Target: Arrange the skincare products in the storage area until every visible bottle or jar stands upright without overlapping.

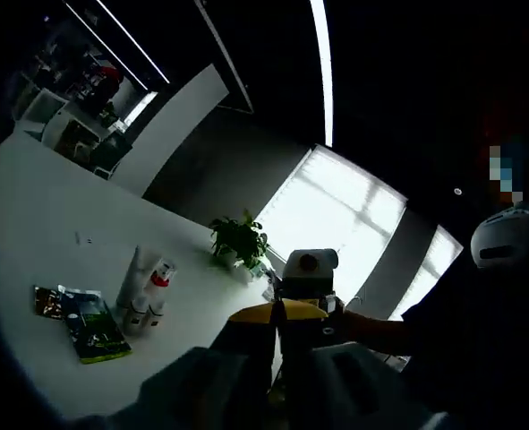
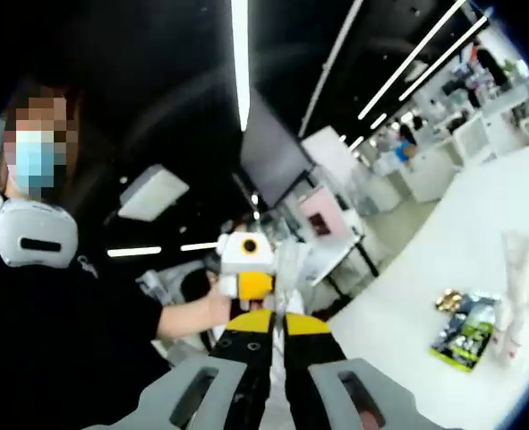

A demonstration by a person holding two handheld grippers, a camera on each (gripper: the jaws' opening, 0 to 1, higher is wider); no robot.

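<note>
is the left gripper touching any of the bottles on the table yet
Apart. In the left gripper view the left gripper is raised near the camera, with bare white table between it and the bottles.

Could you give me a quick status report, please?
Both grippers raised off the table, jaws together, empty. Bottles clustered beside sachets, untouched. Nothing in the way.

You've got a big white table [image 1: 40,215] at 9 o'clock, a potted plant [image 1: 239,240] near centre, bright blinded windows [image 1: 336,215] behind it, and ceiling strip lights [image 1: 320,63] up at 12.
</note>
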